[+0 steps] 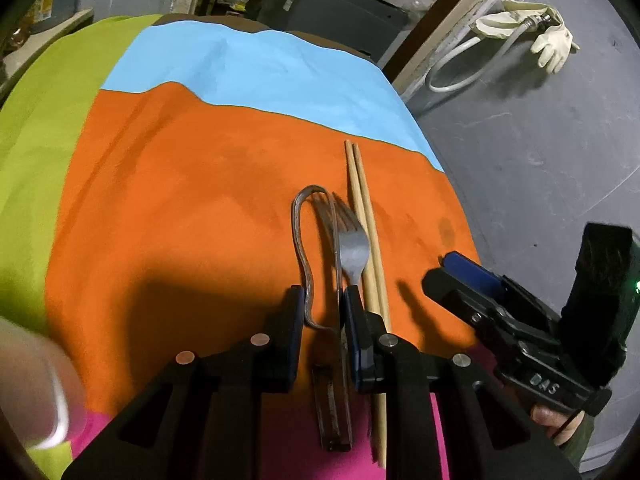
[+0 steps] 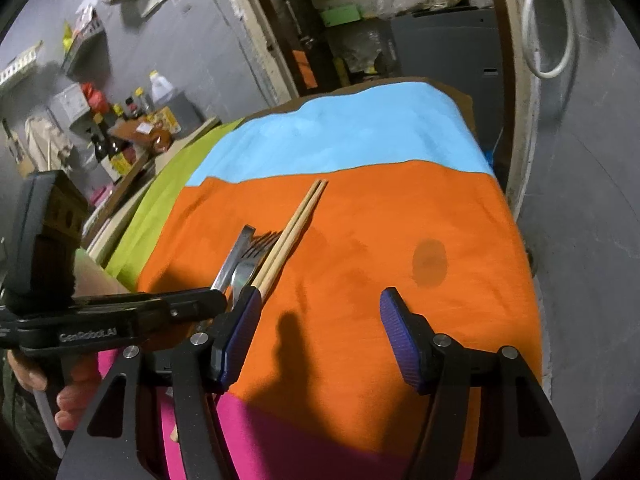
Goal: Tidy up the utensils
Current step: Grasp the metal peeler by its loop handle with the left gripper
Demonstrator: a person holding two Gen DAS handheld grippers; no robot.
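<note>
A bent metal tongs [image 1: 299,240] lies on its side on the orange part of the cloth [image 1: 180,200]. A steel fork [image 1: 352,248] rests against it, and a pair of wooden chopsticks [image 1: 366,220] lies just to the right. My left gripper [image 1: 323,304] is shut on the tongs, with a pad against each arm and the fork's neck by the right finger. A clear brownish handle [image 1: 334,412] shows below the fingers. My right gripper [image 2: 320,314] is open above bare orange cloth [image 2: 400,220], its left finger beside the chopsticks [image 2: 296,224].
The cloth also has blue, green and pink panels and carries a dark stain [image 2: 430,260]. Its right edge drops to grey floor, where a hose and gloves [image 1: 554,46] lie. Bottles and boxes [image 2: 132,108] crowd a shelf at the far left. A thumb [image 1: 44,384] shows at the lower left.
</note>
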